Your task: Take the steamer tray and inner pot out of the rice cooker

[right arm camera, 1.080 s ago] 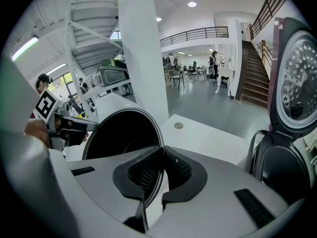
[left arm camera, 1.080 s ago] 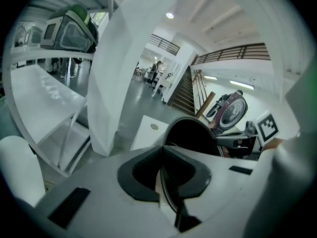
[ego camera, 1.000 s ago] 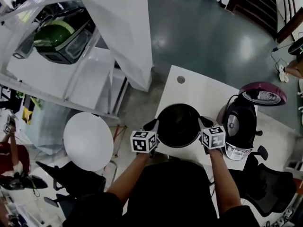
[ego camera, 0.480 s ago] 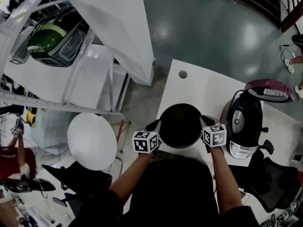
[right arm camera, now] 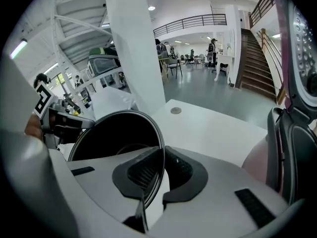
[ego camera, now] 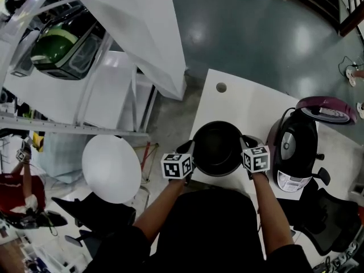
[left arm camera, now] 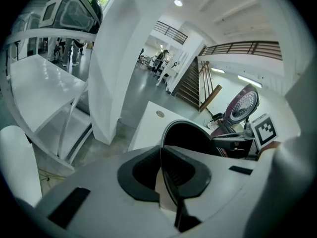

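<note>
A white table (ego camera: 239, 104) stands on a grey floor. In the head view, the pot (ego camera: 217, 147) is at the table's near edge, just left of the open cooker (ego camera: 293, 147), between your left gripper (ego camera: 186, 150) and right gripper (ego camera: 247, 143). In the left gripper view, your jaws are clamped on the pot's rim. In the right gripper view, your jaws pinch the opposite rim.
</note>
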